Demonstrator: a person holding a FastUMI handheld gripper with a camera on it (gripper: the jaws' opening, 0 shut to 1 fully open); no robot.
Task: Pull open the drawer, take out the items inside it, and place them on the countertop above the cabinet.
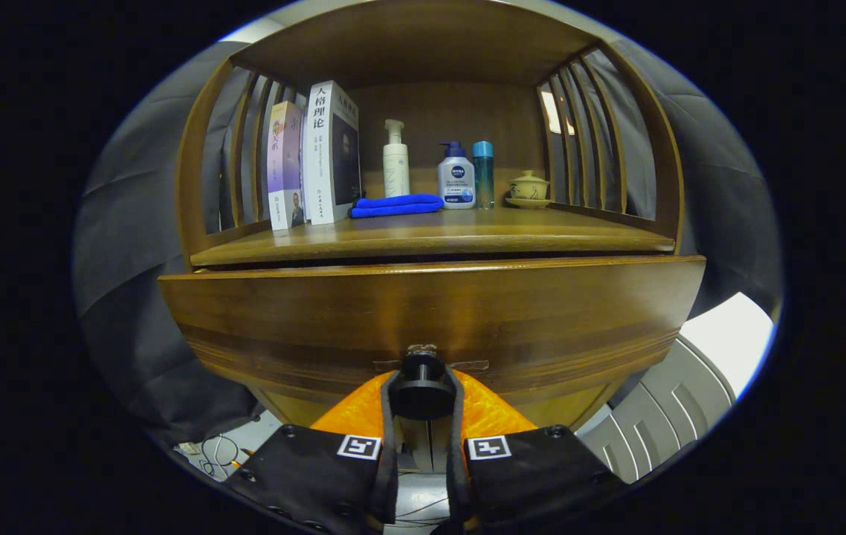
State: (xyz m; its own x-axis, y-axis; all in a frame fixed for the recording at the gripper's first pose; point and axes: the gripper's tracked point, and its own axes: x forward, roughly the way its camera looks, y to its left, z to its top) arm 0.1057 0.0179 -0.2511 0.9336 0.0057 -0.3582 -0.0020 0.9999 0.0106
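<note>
The wooden cabinet has its drawer drawn a little way forward, so that a dark gap shows between the drawer front and the edge of the worktop above. The inside of the drawer is hidden behind its tall front panel, and nothing in it can be made out. The gripper has its jaws closed in on the round dark knob at the middle of the drawer front, one finger pressing on each side of it. On the worktop, in the far part of the open niche, two books stand upright at the left, leaning against the slatted side. Just to their right lies a folded blue cloth, and behind it stands a tall white pump bottle. Further right come a squat white pump bottle with a blue top and, just beside it, a slim blue bottle. At the far right a small lidded cup sits on a saucer; what is under its lid cannot be seen. Below the cabinet on the left some cables lie on the floor, cut off and hard to make out.
</note>
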